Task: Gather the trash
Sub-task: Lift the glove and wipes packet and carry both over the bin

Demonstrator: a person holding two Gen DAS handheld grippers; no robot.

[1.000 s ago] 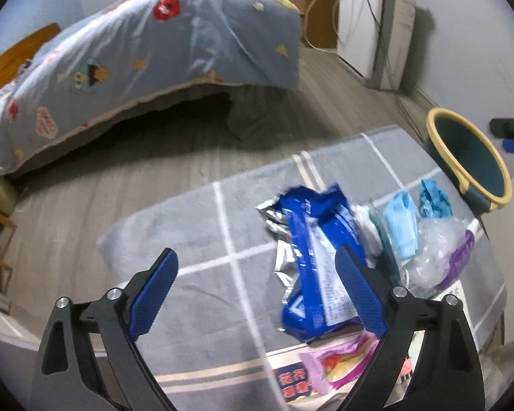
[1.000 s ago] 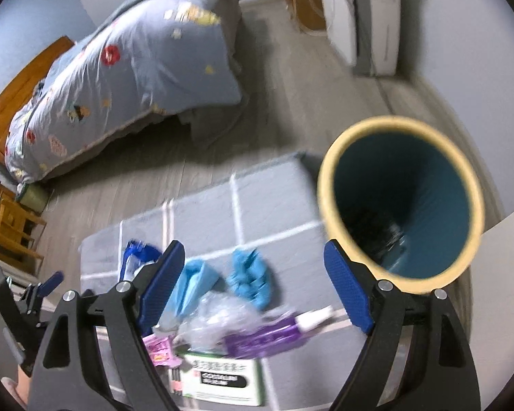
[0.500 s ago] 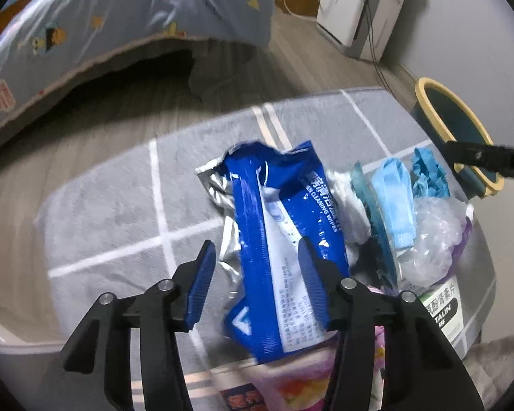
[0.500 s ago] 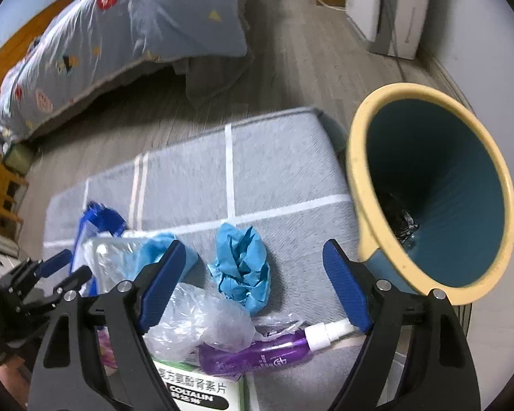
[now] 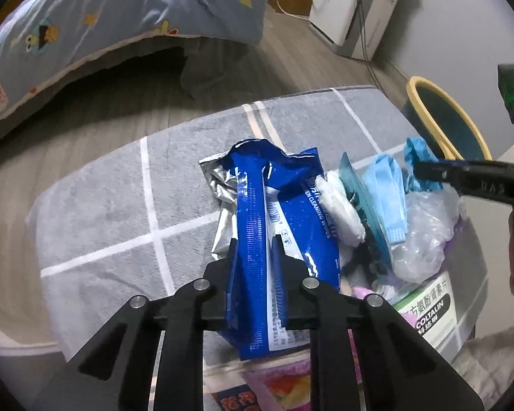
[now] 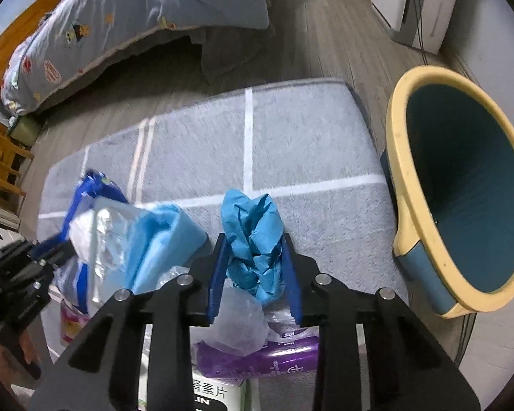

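- One blue wipes pack [image 5: 284,205], centre of the left view.
- One crumpled blue glove [image 6: 253,236], centre of the right view.
- One light-blue mask [image 5: 387,191], right of centre in the left view.
- One white wad [image 5: 342,212], just left of the mask.
- One clear plastic bag [image 5: 425,233], at right in the left view.
- One purple bottle [image 6: 267,359], bottom centre of the right view.
- One medicine box [image 5: 431,311], lower right of the left view.
- One pink wrapper [image 5: 284,387], bottom centre of the left view.
- One bin [image 6: 407,185], at right in the right view.
- One grey mat [image 6: 308,144].
- One bed [image 6: 126,10], upper left.
- Two grippers: left [image 5: 253,267], right [image 6: 255,267].
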